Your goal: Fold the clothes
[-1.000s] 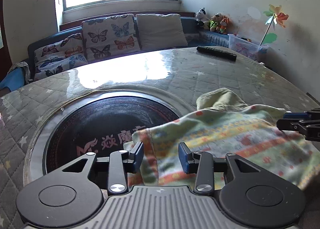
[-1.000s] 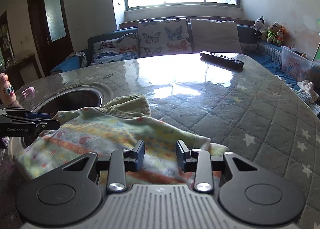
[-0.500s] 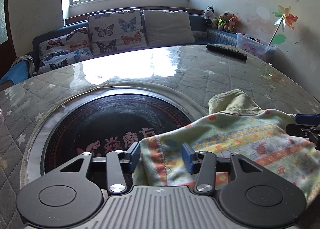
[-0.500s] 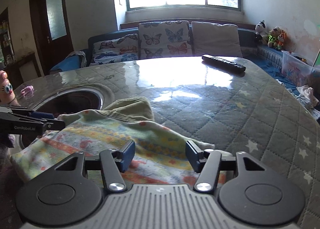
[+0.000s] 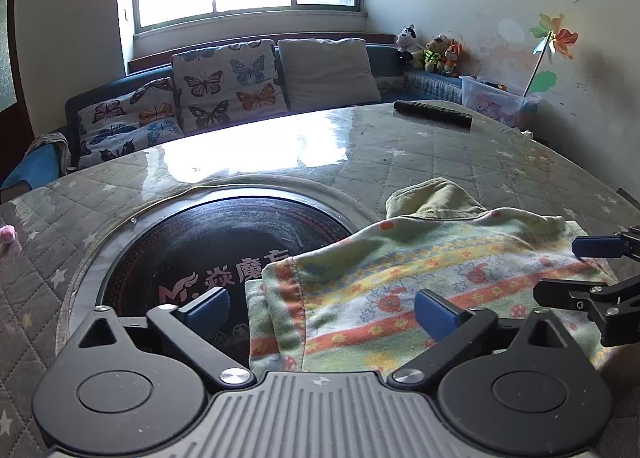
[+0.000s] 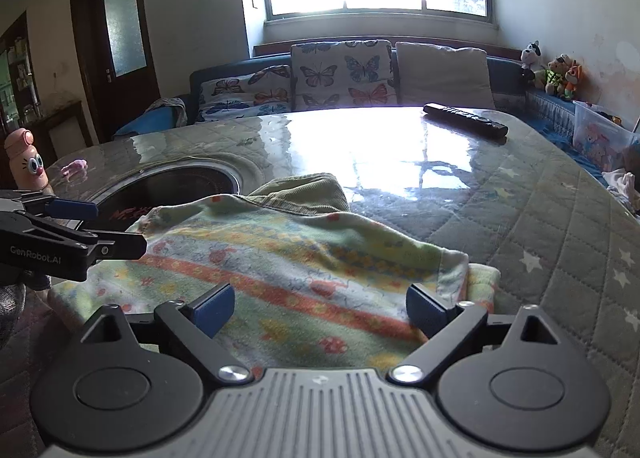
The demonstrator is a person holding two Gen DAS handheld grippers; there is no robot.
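Both the left gripper (image 5: 322, 308) and right gripper (image 6: 320, 308), fingers spread wide, hover over a striped garment (image 6: 288, 270) whose folded layers could slide apart if pinched unevenly.

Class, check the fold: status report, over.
Left tongs open, right tongs open. Patterned garment folded, lying on table. Remote far off, nothing blocking.

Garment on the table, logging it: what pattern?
Pastel bands, orange stripes, small red motifs on the garment; right wrist view.
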